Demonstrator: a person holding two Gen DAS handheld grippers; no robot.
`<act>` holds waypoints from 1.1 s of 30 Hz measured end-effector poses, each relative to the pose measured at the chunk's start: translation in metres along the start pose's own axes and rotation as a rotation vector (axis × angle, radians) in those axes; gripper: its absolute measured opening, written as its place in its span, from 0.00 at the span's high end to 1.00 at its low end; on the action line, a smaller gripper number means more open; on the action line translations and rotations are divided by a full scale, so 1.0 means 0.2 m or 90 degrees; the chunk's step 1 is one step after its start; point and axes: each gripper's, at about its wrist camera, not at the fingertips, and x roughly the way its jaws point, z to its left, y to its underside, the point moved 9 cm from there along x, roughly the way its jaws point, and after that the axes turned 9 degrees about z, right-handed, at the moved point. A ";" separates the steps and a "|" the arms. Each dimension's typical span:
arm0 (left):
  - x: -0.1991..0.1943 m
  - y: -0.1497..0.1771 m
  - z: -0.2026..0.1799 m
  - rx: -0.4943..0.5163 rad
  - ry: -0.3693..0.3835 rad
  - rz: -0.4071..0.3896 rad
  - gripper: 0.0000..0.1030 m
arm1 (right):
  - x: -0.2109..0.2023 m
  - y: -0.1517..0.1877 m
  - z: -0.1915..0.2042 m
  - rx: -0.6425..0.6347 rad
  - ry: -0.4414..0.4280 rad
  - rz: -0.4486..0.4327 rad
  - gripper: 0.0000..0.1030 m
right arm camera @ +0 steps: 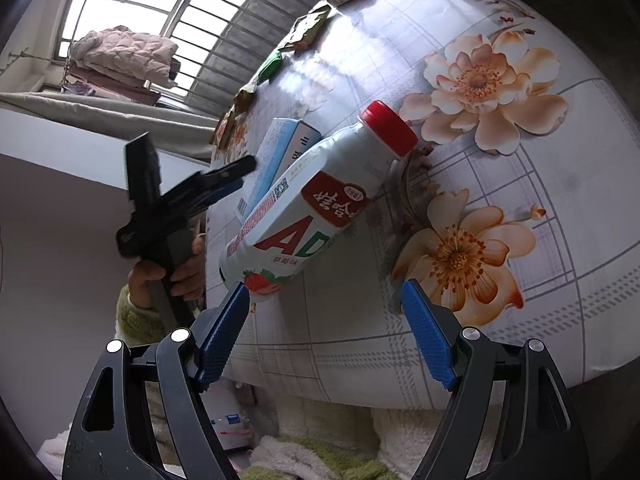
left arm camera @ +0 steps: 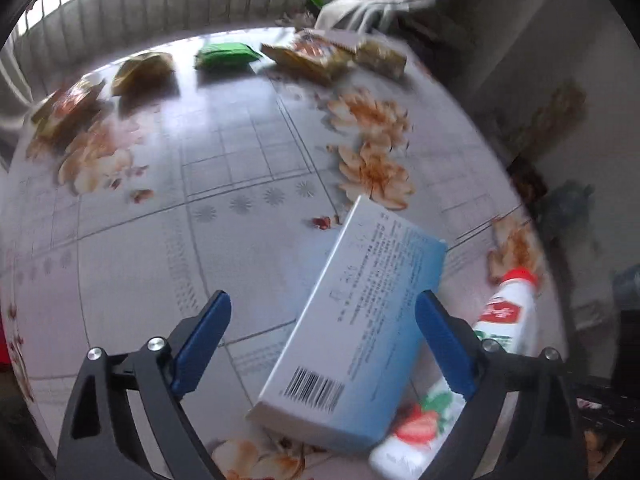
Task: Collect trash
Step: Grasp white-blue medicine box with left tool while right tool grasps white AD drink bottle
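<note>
A blue and white carton box (left arm camera: 352,328) lies on the floral tablecloth (left arm camera: 200,184). A white drink bottle with a red cap (left arm camera: 500,320) lies on its side next to it. My left gripper (left arm camera: 322,320) is open, its jaws wide apart, with the box lying between the fingers. My right gripper (right arm camera: 325,304) is open at the table's near edge, just below the bottle (right arm camera: 312,208). The box (right arm camera: 276,156) shows behind the bottle. The left gripper (right arm camera: 228,180) is also in the right wrist view, beside the box.
Several snack wrappers lie along the far table edge: a green one (left arm camera: 226,55), a yellow one (left arm camera: 142,72), and others (left arm camera: 320,54). A window with bars (right arm camera: 160,12) and folded bedding (right arm camera: 128,56) are beyond. Fluffy fabric (right arm camera: 320,440) lies below the table edge.
</note>
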 end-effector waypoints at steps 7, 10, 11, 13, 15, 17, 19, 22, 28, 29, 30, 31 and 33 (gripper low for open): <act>0.08 -0.03 -0.04 -0.012 0.029 0.029 0.11 | -0.04 -0.01 0.02 0.002 -0.008 -0.010 0.27; 0.07 -0.02 -0.02 -0.037 0.038 0.026 0.11 | -0.01 -0.02 0.02 0.008 -0.016 -0.003 0.27; 0.05 -0.02 -0.03 -0.041 0.051 0.019 0.11 | -0.01 -0.03 0.03 0.009 -0.019 -0.002 0.27; 0.01 -0.02 -0.05 -0.048 0.079 0.006 0.11 | 0.01 -0.03 0.04 0.008 -0.024 0.000 0.27; -0.01 -0.02 -0.07 -0.047 0.091 -0.001 0.11 | 0.02 -0.03 0.05 0.012 -0.029 0.004 0.27; 0.00 0.00 -0.09 -0.029 0.074 0.007 0.11 | 0.03 -0.03 0.04 0.017 -0.034 0.008 0.27; 0.03 0.02 -0.10 -0.017 0.050 0.015 0.11 | 0.03 -0.02 0.05 0.019 -0.038 0.009 0.27; 0.07 0.05 -0.11 -0.001 0.027 0.026 0.11 | 0.02 -0.02 0.04 0.019 -0.041 0.006 0.27; 0.09 0.09 -0.11 -0.028 0.007 0.029 0.20 | -0.01 -0.01 0.02 0.024 -0.045 -0.002 0.27; 0.09 0.10 -0.11 -0.036 0.014 0.028 0.21 | -0.02 -0.01 0.01 0.026 -0.046 -0.004 0.27; 0.08 0.11 -0.12 -0.041 0.019 0.027 0.24 | -0.02 -0.02 0.01 0.028 -0.048 -0.006 0.27; 0.08 0.13 -0.13 -0.050 0.025 0.026 0.26 | -0.02 -0.02 0.01 0.029 -0.049 -0.007 0.27; 0.07 0.17 -0.16 -0.063 0.037 0.024 0.27 | -0.03 -0.03 0.00 0.032 -0.048 -0.011 0.27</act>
